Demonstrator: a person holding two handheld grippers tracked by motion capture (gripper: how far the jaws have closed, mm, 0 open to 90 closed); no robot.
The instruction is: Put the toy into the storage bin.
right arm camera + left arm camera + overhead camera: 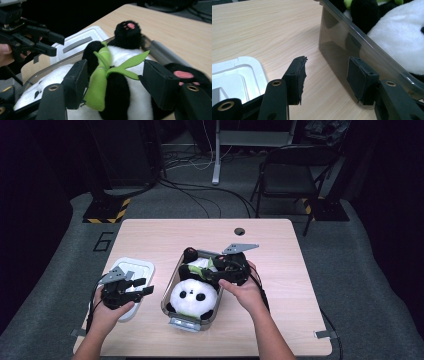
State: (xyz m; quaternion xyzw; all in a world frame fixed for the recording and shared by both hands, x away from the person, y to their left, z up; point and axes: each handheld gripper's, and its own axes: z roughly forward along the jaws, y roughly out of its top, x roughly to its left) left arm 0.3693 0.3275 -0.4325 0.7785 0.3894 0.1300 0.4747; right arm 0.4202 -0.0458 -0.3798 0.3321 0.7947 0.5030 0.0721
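Nearby — "6" marked beside table

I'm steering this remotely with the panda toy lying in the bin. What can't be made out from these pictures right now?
- Bin bottom: the panda plush covers it in the high view.
- Panda's head: cut off by the lower left edge in the right gripper view.
- White lid: cut off at the left gripper view's edge; left gripper overlaps it in the high view.
- Right gripper: pads flank the green bamboo; any contact is unclear.

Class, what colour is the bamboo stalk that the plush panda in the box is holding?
Bright green: the bamboo stalk on the plush panda shows best in the right gripper view.
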